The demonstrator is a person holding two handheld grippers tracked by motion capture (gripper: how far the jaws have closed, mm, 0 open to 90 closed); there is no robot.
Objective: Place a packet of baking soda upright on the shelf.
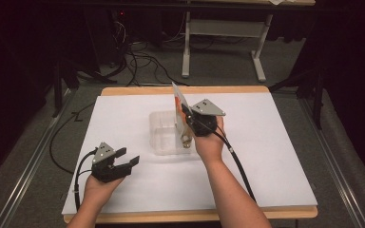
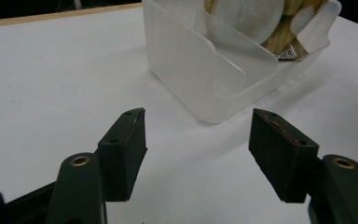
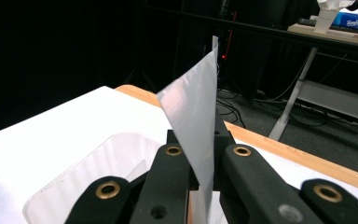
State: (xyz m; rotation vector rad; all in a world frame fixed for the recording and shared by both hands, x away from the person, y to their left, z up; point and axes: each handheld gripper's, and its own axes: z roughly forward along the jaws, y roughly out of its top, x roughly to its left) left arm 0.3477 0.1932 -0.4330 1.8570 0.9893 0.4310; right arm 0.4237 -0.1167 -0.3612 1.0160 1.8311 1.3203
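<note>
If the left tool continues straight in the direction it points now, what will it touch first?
Most likely the near wall of the clear plastic container. The left tool is open, with bare white table between it and the container, though the depth is hard to judge.

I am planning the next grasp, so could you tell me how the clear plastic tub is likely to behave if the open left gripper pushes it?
The clear plastic tub looks thin-walled and light, so it would probably slide on the smooth white table rather than resist. Its broad, flat base suggests it is unlikely to tip. The walls may flex if the left gripper squeezes them.
</note>
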